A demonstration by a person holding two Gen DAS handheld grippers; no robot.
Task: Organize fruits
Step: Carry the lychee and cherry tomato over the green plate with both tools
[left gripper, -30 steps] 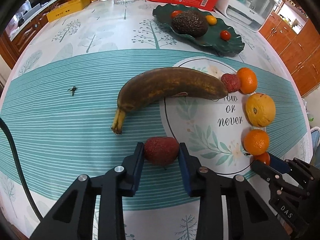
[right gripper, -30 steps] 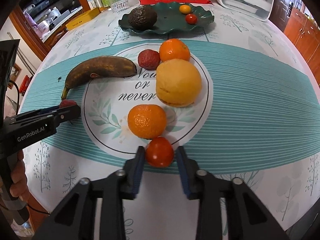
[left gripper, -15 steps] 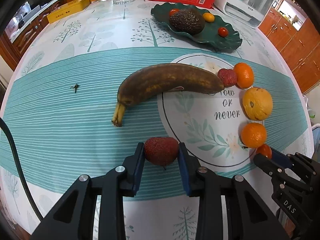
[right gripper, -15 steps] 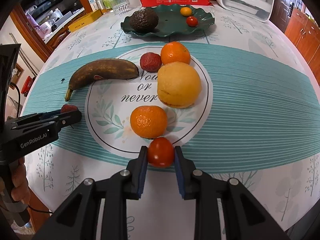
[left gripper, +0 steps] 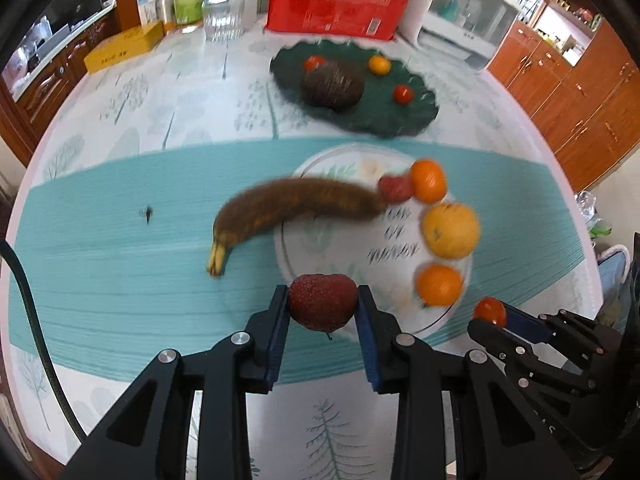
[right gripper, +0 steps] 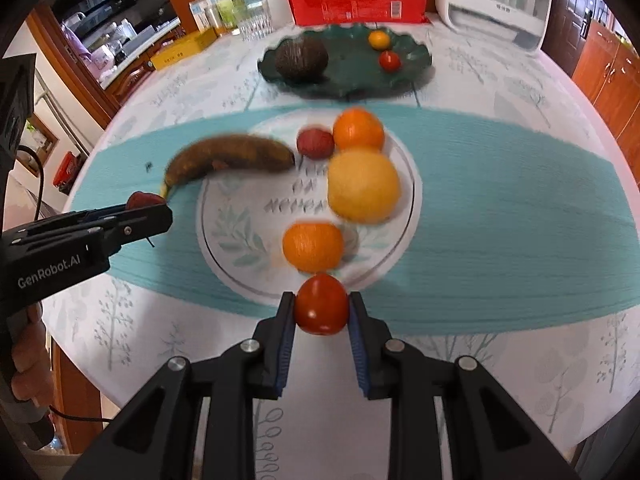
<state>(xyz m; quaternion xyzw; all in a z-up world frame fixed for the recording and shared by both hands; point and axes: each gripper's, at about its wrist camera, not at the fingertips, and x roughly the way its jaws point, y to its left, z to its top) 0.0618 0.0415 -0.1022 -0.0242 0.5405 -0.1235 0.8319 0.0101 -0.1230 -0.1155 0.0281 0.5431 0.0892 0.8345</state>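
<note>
My left gripper (left gripper: pixel 323 308) is shut on a dark red strawberry (left gripper: pixel 323 306) and holds it above the teal cloth. My right gripper (right gripper: pixel 321 310) is shut on a red tomato (right gripper: pixel 321 309), lifted near the table's front edge. A brown banana (left gripper: pixel 296 206), a second strawberry (left gripper: pixel 395 189), two small oranges (left gripper: pixel 429 181) (left gripper: pixel 439 284) and a large yellow orange (left gripper: pixel 451 230) lie on the white round print. A dark green plate (left gripper: pixel 420 116) at the back holds an avocado (left gripper: pixel 332 86) and small tomatoes.
A red box (left gripper: pixel 338 10), a glass (left gripper: pixel 218 20), bottles, a yellow box (left gripper: pixel 124 46) and a white appliance (left gripper: pixel 460 16) stand along the table's far edge. Wooden cabinets stand to the right. A small dark speck (left gripper: pixel 147 213) lies on the teal cloth.
Both grippers have risen from the table with their fruit and the view has pulled back and tilted up. The fruits on the table have not moved.
</note>
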